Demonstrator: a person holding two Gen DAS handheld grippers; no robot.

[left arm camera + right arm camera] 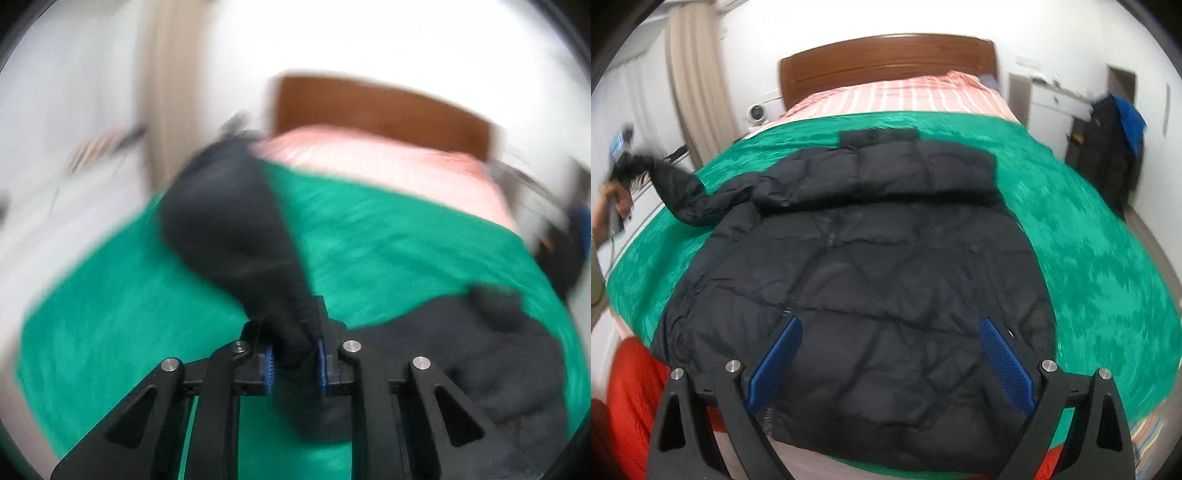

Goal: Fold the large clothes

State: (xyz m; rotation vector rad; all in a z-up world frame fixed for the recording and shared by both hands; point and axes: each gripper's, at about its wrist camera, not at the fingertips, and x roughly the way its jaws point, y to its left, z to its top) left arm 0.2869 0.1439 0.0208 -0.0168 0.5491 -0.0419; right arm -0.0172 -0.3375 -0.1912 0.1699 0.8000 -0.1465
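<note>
On the bed's green blanket (1089, 236) a black puffer jacket (864, 266) is lying; left gripper (295, 360) is clenching its sleeve (229, 229), right gripper (890, 362) is hanging released above.

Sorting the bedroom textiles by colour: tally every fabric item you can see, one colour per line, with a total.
Black: 2, the puffer jacket on the bed and a dark coat hanging at the right
Green: 1, the blanket
Pink striped: 1, the sheet
Blue: 1, a cloth on the hanging coat
Beige: 1, the curtain
Red: 1, fabric at lower left
Total: 7
</note>
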